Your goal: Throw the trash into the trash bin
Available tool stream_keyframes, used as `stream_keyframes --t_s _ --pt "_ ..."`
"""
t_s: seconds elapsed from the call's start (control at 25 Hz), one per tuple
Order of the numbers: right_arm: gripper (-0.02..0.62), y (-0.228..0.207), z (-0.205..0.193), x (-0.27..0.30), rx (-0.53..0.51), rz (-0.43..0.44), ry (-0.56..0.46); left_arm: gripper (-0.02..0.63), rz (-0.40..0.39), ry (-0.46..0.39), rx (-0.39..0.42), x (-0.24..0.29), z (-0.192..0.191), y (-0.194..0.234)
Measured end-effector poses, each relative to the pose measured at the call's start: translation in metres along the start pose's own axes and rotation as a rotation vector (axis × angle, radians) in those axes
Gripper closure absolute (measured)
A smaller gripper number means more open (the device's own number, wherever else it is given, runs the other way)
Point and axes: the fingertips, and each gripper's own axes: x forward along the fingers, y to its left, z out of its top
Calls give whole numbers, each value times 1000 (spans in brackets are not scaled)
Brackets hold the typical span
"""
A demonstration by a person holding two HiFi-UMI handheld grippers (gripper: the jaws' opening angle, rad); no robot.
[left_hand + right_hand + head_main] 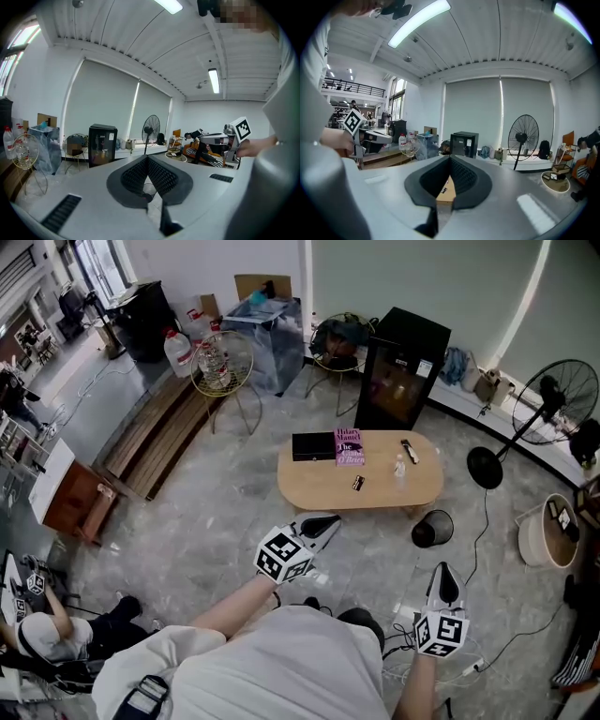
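The table [319, 488] is sitting mid-frame, the trash bin [432, 529] standing just beside its lower-right end; the left gripper [326, 520] and right gripper [444, 575], lower frame, are hanging closed and empty; reaching the tabletop's small bottle [400, 468], likely the trash, is calling for opening the jaws first.

On the table [319, 486] at frame centre, a small dark item [358, 483] is too tiny to identify.

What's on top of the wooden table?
On the table: black box, purple book, remote, small clear bottle, small dark item. Anything under the box or book is covered.
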Motion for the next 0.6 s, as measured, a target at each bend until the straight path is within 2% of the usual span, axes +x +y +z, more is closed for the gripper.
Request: stream_keyframes --t_s 0.32,0.6 --pt "584 -6 -7 17 14 -6 27 600 -7 20 -12 18 -3 15" --pt "584 -37 -11 60 22 13 27 600 20 39 -2 61 2 28"
